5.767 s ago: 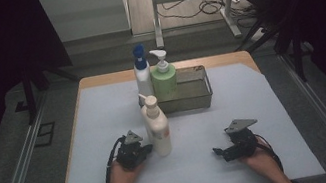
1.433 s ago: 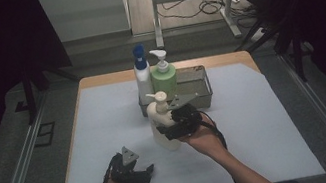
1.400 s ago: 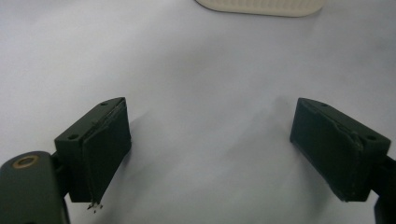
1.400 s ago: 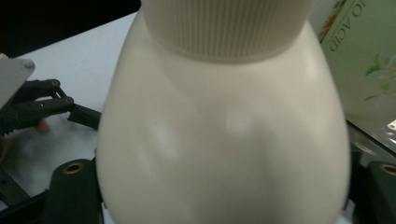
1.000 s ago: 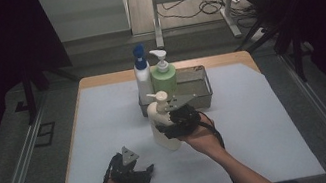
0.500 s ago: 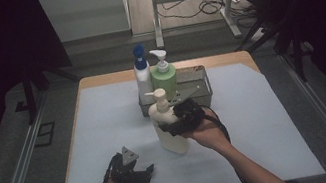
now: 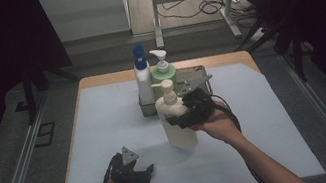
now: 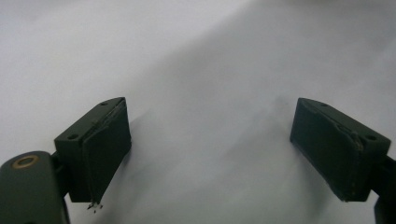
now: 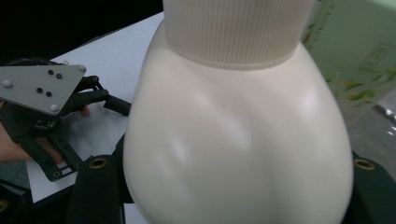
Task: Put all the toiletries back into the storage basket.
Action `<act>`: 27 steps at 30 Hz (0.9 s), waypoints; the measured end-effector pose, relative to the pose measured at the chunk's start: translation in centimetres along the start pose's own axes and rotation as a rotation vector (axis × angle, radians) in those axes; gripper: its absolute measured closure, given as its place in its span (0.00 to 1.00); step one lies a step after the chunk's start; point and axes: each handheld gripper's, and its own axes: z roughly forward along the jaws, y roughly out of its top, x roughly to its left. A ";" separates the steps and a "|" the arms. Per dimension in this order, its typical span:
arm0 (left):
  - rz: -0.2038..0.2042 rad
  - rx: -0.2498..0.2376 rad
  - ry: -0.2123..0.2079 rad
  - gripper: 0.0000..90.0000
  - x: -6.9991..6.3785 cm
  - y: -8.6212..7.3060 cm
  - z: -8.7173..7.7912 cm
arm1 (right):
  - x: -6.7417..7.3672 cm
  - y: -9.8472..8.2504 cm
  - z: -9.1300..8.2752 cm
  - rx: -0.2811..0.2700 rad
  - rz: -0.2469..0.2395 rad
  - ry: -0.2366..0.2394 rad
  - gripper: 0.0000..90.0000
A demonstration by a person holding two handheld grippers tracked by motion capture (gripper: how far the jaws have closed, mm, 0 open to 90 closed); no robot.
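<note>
My right gripper (image 7: 182, 117) is shut on the shoulder of a cream pump bottle (image 7: 182, 136), holding it just above the mat, slightly tilted, in front of the basket. In the right gripper view the cream bottle (image 9: 233, 130) sits between both black jaws, which press on its sides. Near the table's front left my left gripper (image 7: 149, 172) rests low, open, with nothing between its jaws. Its view shows the left gripper (image 8: 224, 154) over bare mat.
A dark wire basket (image 7: 196, 76) stands at the back centre, holding a blue-capped white bottle (image 7: 142, 77) and a green pump bottle (image 7: 164, 75). A pale blue mat (image 7: 267, 119) covers the wooden table. Cables trail from both grippers.
My right gripper has lifted the cream bottle off the mat and carried it a little to the right, toward the basket. The left gripper has stayed where it was.
</note>
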 end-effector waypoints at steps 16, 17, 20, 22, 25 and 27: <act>0.000 0.001 -0.001 0.13 0.0 0.0 0.0 | -2.8 1.5 -3.7 -0.006 0.027 -0.102 0.40; 0.000 0.001 -0.001 0.13 0.0 0.0 0.0 | -3.0 1.5 -3.8 -0.010 0.027 -0.110 0.40; 0.000 0.000 0.000 0.13 0.0 0.0 0.0 | -3.7 1.7 -4.5 -0.011 0.036 -0.128 0.40; 0.000 0.001 -0.001 0.13 0.0 0.0 0.0 | -4.1 1.8 -4.8 -0.013 0.040 -0.145 0.40; 0.000 0.003 -0.002 0.13 0.0 0.0 0.0 | -4.7 2.1 -5.4 -0.014 0.045 -0.166 0.40; -0.003 0.002 -0.001 0.13 0.0 0.0 0.0 | -5.1 2.3 -5.7 -0.017 0.051 -0.180 0.40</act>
